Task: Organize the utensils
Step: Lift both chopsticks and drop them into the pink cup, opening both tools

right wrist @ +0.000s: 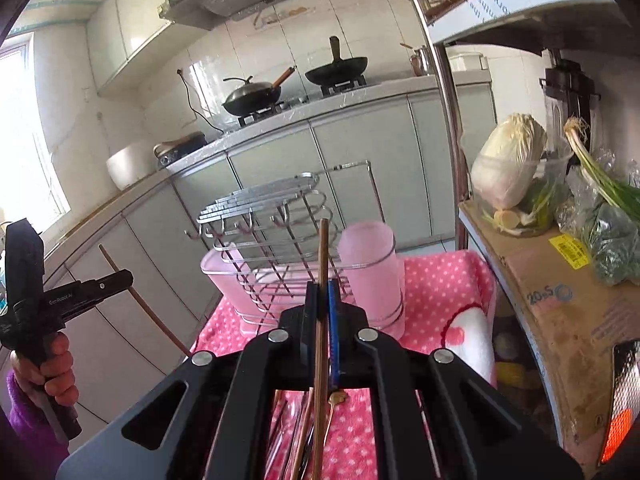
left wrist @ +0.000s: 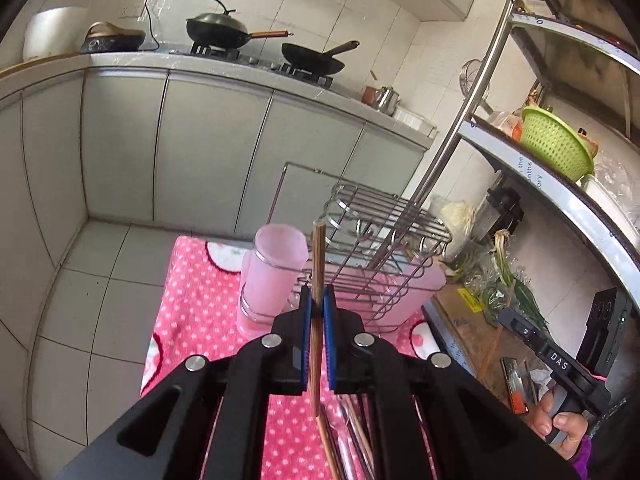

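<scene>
My left gripper (left wrist: 317, 300) is shut on a wooden chopstick (left wrist: 318, 256) that stands upright, its tip beside the pink holder cup (left wrist: 276, 268) of the wire rack (left wrist: 372, 240). My right gripper (right wrist: 322, 294) is shut on another wooden chopstick (right wrist: 323, 256), tip up, in front of the same rack (right wrist: 264, 216) and pink cup (right wrist: 370, 272). Several loose utensils (right wrist: 304, 432) lie on the pink dotted cloth (right wrist: 440, 292) under both grippers. The left gripper with its chopstick shows at the left of the right wrist view (right wrist: 116, 280).
A metal shelf post (right wrist: 450, 120) and shelf with a cardboard box (right wrist: 560, 320), cabbage (right wrist: 508, 160) and green onions (right wrist: 608, 192) stand to the right. Kitchen cabinets (left wrist: 200, 148) with woks (left wrist: 224, 30) on the stove lie behind. Tiled floor (left wrist: 92, 300) is left of the cloth.
</scene>
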A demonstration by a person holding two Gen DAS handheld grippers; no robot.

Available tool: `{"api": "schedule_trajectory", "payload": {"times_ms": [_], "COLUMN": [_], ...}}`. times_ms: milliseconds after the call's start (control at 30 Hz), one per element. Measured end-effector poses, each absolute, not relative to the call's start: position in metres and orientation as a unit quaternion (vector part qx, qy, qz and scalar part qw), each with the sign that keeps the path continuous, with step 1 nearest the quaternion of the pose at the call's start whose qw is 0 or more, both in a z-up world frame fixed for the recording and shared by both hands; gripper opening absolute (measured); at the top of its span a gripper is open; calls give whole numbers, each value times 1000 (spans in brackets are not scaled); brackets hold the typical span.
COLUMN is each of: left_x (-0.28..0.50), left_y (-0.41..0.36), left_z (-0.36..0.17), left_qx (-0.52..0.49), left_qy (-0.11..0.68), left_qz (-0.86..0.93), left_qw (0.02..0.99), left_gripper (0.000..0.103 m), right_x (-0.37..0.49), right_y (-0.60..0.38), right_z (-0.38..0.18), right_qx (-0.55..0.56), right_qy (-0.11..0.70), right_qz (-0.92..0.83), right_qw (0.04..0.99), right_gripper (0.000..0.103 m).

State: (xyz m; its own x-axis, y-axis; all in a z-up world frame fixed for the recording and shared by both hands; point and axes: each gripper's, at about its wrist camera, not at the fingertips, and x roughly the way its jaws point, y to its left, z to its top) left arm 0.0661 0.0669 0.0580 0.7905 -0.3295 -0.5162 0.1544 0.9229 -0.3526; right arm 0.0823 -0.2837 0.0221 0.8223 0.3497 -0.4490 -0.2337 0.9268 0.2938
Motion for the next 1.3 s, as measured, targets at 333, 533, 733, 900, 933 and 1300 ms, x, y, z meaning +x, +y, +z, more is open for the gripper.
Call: {"api": "schedule_trajectory", "payload": {"times_ms": [333, 533, 733, 900, 933, 1300], "left_x": [94, 115, 143, 166, 169, 201], "left_y": [79, 87, 90, 89, 89, 75], "left_z": [156, 198, 194, 170, 164, 112], "left_qx": [-164, -146, -122, -114, -113, -101], "left_qy": [239, 202, 206, 228, 233, 279], "left_qz": [-138, -105, -78, -71, -69, -73], "left_qw": [947, 963, 968, 964, 963, 952], "left_gripper": [5, 5, 5, 5, 5, 5], "right_x": [116, 147, 184, 206, 209, 235], "right_y": [-297, -291, -287, -283, -282, -282], "right_z": [141, 168, 156, 137, 134, 96], "right_qx": [89, 61, 55, 58, 58, 57], "right_qy": [125, 73, 72, 84, 87, 133], "right_qz": [142, 114, 104, 102, 102, 96], "right_qw": [978, 989, 991, 989, 989, 985], "right_gripper": [6, 5, 6, 6, 6, 6]}}
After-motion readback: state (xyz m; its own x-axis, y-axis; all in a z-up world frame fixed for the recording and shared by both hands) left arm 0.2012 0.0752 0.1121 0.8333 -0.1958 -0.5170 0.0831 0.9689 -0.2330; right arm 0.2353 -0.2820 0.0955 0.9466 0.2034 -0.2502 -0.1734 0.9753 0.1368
